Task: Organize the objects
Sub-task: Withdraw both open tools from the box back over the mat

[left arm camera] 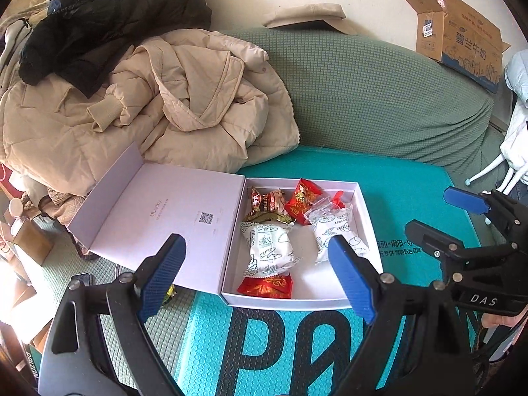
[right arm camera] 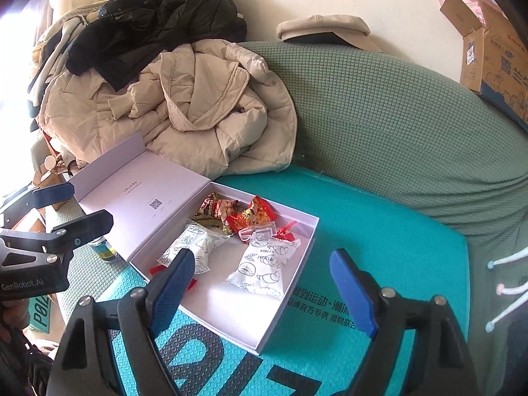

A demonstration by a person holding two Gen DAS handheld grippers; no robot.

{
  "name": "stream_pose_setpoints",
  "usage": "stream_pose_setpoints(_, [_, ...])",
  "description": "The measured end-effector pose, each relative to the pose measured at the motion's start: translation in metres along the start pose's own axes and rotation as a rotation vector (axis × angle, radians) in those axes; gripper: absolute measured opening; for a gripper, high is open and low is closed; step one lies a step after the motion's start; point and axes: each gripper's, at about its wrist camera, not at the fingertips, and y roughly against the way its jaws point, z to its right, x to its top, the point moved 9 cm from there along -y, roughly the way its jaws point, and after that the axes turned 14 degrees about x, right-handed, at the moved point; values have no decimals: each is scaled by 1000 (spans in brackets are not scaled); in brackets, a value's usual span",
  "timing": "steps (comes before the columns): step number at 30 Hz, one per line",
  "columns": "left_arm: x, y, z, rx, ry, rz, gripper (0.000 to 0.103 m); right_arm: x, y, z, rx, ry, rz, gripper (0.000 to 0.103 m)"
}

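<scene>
Crumpled beige quilted coat (left arm camera: 158,105) heaped behind open white cardboard box (left arm camera: 366,211) of wrapped snacks (left arm camera: 270,250) on teal foam mat (left arm camera: 412,191), green sofa back (left arm camera: 379,99) beyond, left gripper (left arm camera: 257,277) and right gripper (right arm camera: 267,283) both spread wide, empty, hovering over box's near edge.

The box (left arm camera: 363,217) sits on the mat (left arm camera: 396,184), which lies on the sofa seat (left arm camera: 105,270), with its lid (left arm camera: 158,211) folded open flat to the left. Inside, two pastry packets (left arm camera: 272,250) lie side by side in the middle, a peanut packet (left arm camera: 265,203) and a snack packet (left arm camera: 302,201) lie along the far wall, and another packet (left arm camera: 265,287) lies against the near wall. Behind the lid a coat (left arm camera: 148,109) is heaped on the seat with a jacket (left arm camera: 109,23) on top of it. The sofa backrest (left arm camera: 379,99) rises behind the mat, and a cardboard carton (left arm camera: 462,39) rests on its far right end
</scene>
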Motion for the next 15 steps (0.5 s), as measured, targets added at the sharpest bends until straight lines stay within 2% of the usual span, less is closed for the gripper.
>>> stream_pose_setpoints(7, [-23,22,-8,0,25,-10,88,-13,25,-17,-24,7,7,85])
stream_pose_setpoints(15, [-55,49,-16,17,37,-18,88,-45,50,-36,-29,-14,19,85])
